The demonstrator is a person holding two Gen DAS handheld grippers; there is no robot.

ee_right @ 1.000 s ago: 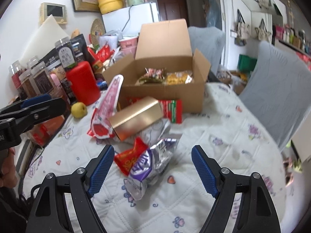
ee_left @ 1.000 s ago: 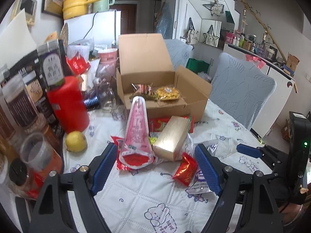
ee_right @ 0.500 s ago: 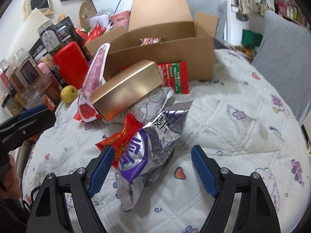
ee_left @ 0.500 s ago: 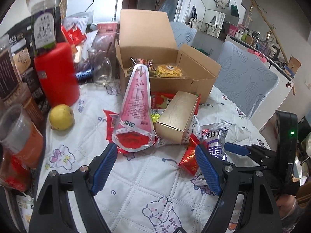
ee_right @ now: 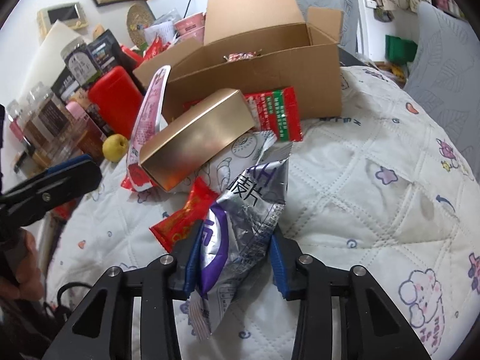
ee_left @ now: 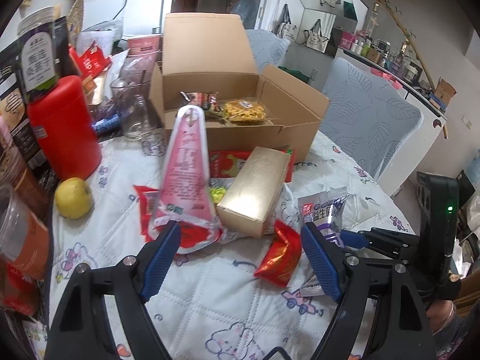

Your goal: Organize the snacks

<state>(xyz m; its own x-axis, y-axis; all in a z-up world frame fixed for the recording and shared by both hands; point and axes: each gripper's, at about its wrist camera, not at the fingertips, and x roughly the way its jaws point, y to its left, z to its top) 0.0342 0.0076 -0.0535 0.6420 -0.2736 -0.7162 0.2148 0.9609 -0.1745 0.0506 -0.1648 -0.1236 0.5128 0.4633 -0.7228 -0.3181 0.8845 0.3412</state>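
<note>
A pile of snacks lies on the quilted table in front of an open cardboard box point(ee_left: 240, 111) point(ee_right: 264, 60) that holds a few packets. The pile has a gold box point(ee_left: 255, 192) point(ee_right: 198, 135), a pink cone-shaped pouch point(ee_left: 186, 165) point(ee_right: 148, 120), a small red packet point(ee_left: 280, 255) point(ee_right: 186, 216) and a silver and purple bag point(ee_right: 249, 210) point(ee_left: 324, 210). My right gripper point(ee_right: 235, 261) is shut on the near end of the silver and purple bag. My left gripper point(ee_left: 240, 258) is open and empty, just in front of the pile.
A red canister point(ee_left: 64, 126), jars, a glass point(ee_left: 136, 114) and a yellow fruit point(ee_left: 73, 198) crowd the table's left side. A red and green packet point(ee_right: 279, 114) leans against the box front. A grey chair point(ee_left: 369, 120) stands behind the table on the right.
My right gripper has moved forward and closed its fingers on the silver and purple bag. My left gripper has moved in closer to the pile and stays open.
</note>
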